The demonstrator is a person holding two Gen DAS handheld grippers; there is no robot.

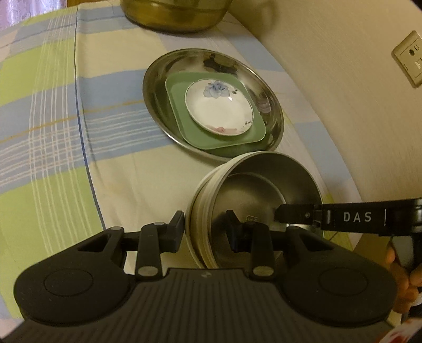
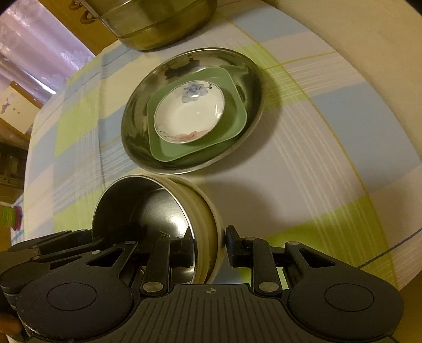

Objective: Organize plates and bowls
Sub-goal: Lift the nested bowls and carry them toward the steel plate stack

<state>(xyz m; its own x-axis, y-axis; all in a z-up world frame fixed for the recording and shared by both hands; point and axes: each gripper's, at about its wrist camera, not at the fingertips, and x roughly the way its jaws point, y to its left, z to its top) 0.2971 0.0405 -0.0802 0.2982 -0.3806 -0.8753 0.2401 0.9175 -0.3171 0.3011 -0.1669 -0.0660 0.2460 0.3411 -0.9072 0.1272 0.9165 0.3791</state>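
- My left gripper [image 1: 207,230] pinches the rim of the steel bowl [image 1: 263,190], one finger outside the wall, one inside.
- My right gripper [image 2: 209,248] pinches the opposite rim of the same bowl the same way.
- The bowl hangs tilted between them, just short of the steel plate [image 1: 274,116].
- In that plate lies a green square plate [image 1: 237,137], a white flowered dish [image 1: 219,108] on top.
- Beyond the steel plate stands a large metal pot [image 1: 176,15] on the checked cloth [image 1: 52,132].

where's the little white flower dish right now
The white flower dish sits on the green square plate inside the steel plate, mid-frame in both wrist views, beyond the held steel bowl.
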